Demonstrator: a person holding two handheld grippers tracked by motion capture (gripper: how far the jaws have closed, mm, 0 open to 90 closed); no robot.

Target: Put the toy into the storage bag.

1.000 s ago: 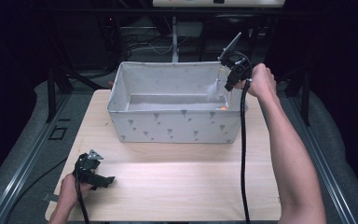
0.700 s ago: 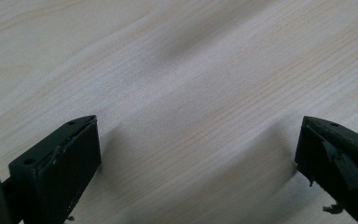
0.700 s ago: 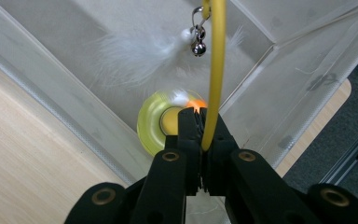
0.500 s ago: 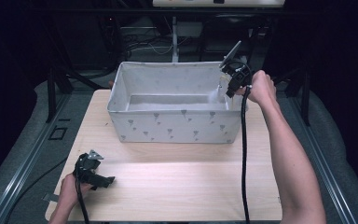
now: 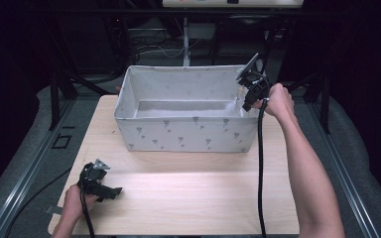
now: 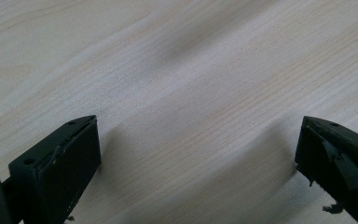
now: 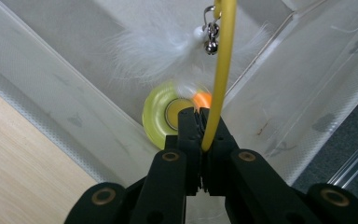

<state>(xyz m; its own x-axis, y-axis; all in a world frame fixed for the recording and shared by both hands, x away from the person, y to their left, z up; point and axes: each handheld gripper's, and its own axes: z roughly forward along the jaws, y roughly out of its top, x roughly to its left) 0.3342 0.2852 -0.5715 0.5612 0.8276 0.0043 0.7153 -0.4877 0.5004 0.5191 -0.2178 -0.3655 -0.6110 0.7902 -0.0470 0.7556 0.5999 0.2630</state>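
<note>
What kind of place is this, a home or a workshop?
Probably a lab or recording setup, not a home: a bare wooden table inside a metal frame, cables behind it, and a hand-held gripper working over a fabric bin.

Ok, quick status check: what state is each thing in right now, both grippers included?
Left gripper: open, empty, low over the table.
Right gripper: shut on the yellow rod, over the bin's right end.
Yellow rod: hanging into the bin, white feather and bell attached.
Bin: upright, open-topped.
</note>
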